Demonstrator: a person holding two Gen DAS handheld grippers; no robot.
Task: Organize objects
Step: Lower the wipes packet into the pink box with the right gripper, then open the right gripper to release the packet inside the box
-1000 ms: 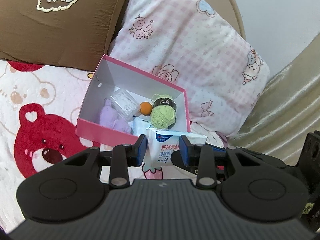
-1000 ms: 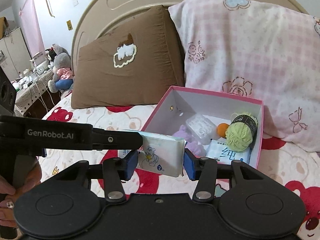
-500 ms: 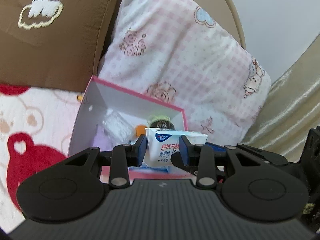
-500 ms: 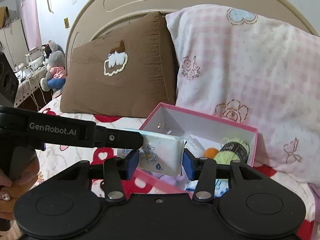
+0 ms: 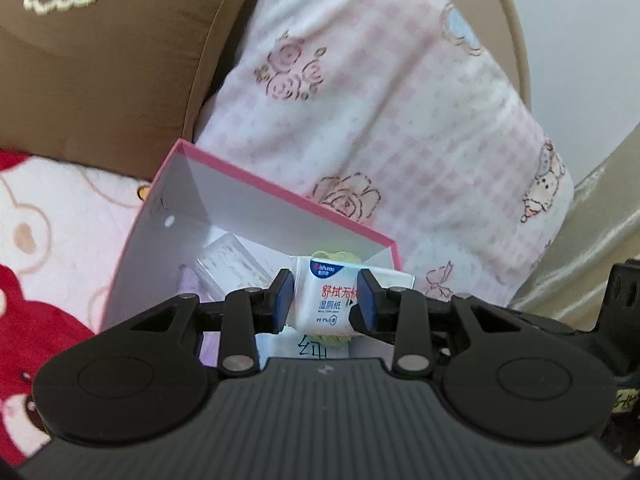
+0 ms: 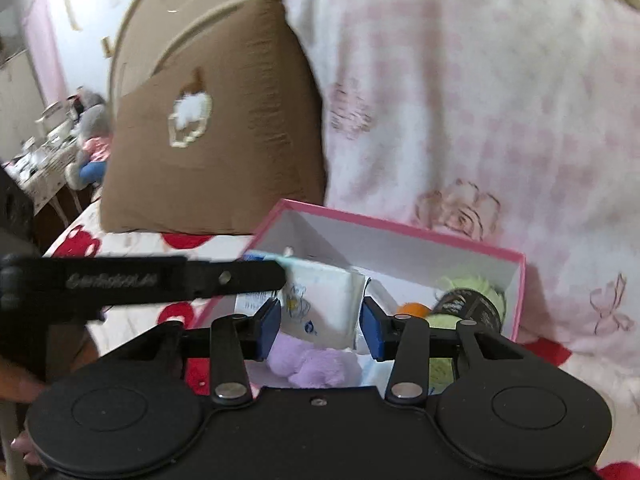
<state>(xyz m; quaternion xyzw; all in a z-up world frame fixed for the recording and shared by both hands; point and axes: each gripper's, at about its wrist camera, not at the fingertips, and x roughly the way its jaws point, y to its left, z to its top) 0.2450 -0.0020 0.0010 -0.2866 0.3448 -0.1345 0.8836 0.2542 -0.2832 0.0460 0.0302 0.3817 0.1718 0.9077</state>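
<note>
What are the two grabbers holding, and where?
Both hold one wet-wipes pack: the left gripper pinches one end, the closing right gripper the other.

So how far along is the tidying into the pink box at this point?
Done: green yarn, purple plush, a clear case and an orange ball lie in the pink box. In hand: both claws carry one wipes pack over it, left claw clamped, right claw closing. Left: lower and release.
</note>
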